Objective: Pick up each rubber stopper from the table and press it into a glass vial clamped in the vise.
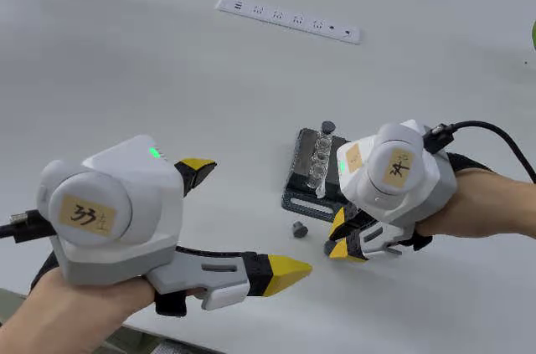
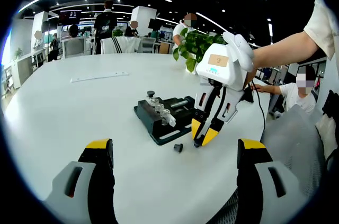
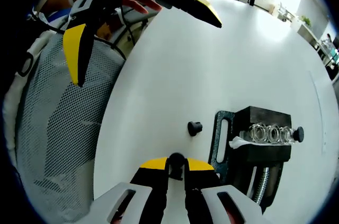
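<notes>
A black vise (image 1: 299,191) on the white table clamps a row of clear glass vials (image 1: 319,159); the far vial carries a black stopper (image 1: 328,127). One loose rubber stopper (image 1: 298,228) lies on the table just in front of the vise. My right gripper (image 1: 338,237) hangs beside the vise's near corner, shut on another black stopper (image 3: 176,159) at its yellow tips. In the left gripper view the right gripper (image 2: 204,137) points down next to the loose stopper (image 2: 178,148). My left gripper (image 1: 247,220) is held wide open and empty, near the table's front edge.
A white power strip (image 1: 289,19) lies far back on the table. A mesh chair (image 3: 53,128) stands off the table edge. Beyond the table are a green plant (image 2: 197,44), other desks and people.
</notes>
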Action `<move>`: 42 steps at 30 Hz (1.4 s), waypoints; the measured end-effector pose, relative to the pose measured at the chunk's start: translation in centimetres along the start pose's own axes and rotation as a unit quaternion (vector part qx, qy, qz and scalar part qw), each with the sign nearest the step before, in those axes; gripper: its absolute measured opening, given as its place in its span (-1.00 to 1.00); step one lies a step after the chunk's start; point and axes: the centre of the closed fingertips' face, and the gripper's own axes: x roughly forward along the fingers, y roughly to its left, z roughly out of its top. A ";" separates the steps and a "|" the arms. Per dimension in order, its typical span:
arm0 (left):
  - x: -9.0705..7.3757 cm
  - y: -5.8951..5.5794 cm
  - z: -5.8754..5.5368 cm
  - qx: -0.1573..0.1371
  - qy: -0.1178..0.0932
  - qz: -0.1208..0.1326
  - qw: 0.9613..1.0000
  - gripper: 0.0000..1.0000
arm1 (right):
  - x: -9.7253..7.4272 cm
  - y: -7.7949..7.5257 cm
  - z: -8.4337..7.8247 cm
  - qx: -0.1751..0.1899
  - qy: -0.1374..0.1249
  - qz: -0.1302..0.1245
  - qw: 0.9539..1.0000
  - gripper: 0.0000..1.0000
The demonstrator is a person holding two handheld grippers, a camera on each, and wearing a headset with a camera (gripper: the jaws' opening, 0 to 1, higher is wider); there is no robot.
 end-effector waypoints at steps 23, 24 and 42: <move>0.3 -0.2 0.4 0.011 0.006 -0.009 1.000 0.94 | -6.0 -4.7 2.0 -0.006 -0.022 -0.019 1.000 -0.87; 0.3 -0.2 0.4 0.012 0.006 -0.009 1.000 0.94 | -6.3 -5.1 2.1 -0.010 -0.020 -0.021 1.000 -0.87; 0.8 -0.1 -0.6 0.007 0.019 -0.012 1.000 0.94 | -8.6 -9.2 3.2 -0.092 0.004 -0.033 0.995 -0.88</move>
